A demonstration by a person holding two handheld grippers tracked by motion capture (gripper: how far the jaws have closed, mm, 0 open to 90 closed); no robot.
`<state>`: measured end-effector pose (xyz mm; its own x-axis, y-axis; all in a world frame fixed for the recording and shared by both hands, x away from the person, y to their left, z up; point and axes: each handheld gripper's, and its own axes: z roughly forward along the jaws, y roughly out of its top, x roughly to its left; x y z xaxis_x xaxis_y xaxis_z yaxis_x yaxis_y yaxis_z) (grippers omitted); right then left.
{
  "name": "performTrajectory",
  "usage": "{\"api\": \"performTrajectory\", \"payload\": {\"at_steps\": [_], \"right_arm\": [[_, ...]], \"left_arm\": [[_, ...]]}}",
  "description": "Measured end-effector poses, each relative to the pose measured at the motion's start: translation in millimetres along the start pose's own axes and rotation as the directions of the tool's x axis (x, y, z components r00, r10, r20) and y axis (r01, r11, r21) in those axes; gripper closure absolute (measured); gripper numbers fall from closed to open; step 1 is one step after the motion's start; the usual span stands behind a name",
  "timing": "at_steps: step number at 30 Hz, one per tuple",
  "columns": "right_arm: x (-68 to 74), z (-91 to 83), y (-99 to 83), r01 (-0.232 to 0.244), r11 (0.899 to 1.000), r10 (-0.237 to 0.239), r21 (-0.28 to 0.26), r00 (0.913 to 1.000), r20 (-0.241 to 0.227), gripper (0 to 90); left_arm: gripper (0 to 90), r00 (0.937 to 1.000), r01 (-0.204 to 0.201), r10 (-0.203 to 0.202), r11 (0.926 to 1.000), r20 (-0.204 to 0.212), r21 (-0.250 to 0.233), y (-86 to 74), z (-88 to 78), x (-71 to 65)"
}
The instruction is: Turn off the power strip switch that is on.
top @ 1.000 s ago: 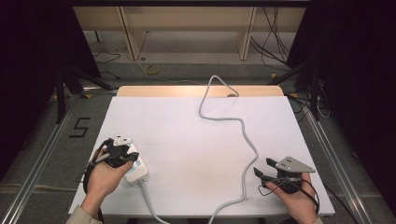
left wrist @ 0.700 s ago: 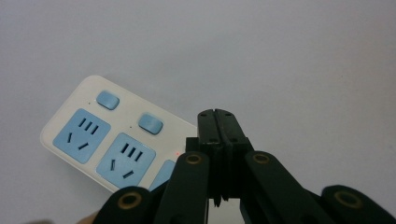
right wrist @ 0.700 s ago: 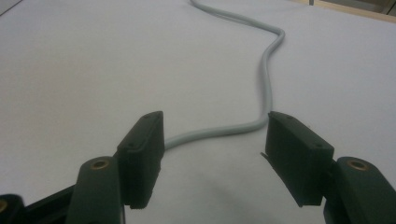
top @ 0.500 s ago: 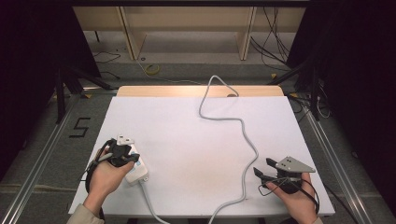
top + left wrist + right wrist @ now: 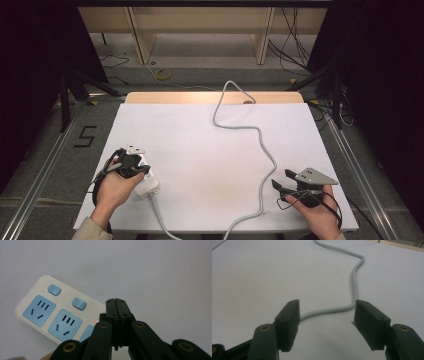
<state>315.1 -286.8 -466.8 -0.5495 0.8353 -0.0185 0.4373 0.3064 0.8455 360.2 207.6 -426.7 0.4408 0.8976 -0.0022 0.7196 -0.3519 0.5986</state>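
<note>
A white power strip (image 5: 57, 312) with blue sockets and blue buttons lies at the table's front left (image 5: 146, 182). My left gripper (image 5: 117, 305) is shut, and its joined tips rest over the strip's top beside a small red light; whether they touch it I cannot tell. In the high view the left gripper (image 5: 131, 162) sits over the strip's far end. My right gripper (image 5: 327, 315) stands open above the white table (image 5: 200, 150) at the front right (image 5: 281, 179). A grey cable (image 5: 355, 277) curves past its jaws, with nothing between them.
The grey cable (image 5: 260, 140) snakes from the table's far edge to its front edge. The strip's own cord (image 5: 159, 216) runs off the front. A wooden shelf (image 5: 200, 20), floor cables and metal rails surround the table.
</note>
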Motion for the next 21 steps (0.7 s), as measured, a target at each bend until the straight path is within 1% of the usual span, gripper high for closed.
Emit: {"api": "performTrajectory", "payload": {"at_steps": [5,21], "right_arm": [[0.0,0.0,0.1,0.000,1.000,0.000,0.001,1.0000,0.000,38.4],[0.0,0.1,0.0,0.002,1.000,-0.002,0.003,1.0000,-0.002,38.4]], "left_arm": [[89.4,0.9999,0.013,-0.013,0.9999,-0.004,0.004,-0.3,1.5,1.6],[89.3,0.9996,0.026,-0.026,0.9994,-0.009,0.023,2.4,5.7,3.2]]}}
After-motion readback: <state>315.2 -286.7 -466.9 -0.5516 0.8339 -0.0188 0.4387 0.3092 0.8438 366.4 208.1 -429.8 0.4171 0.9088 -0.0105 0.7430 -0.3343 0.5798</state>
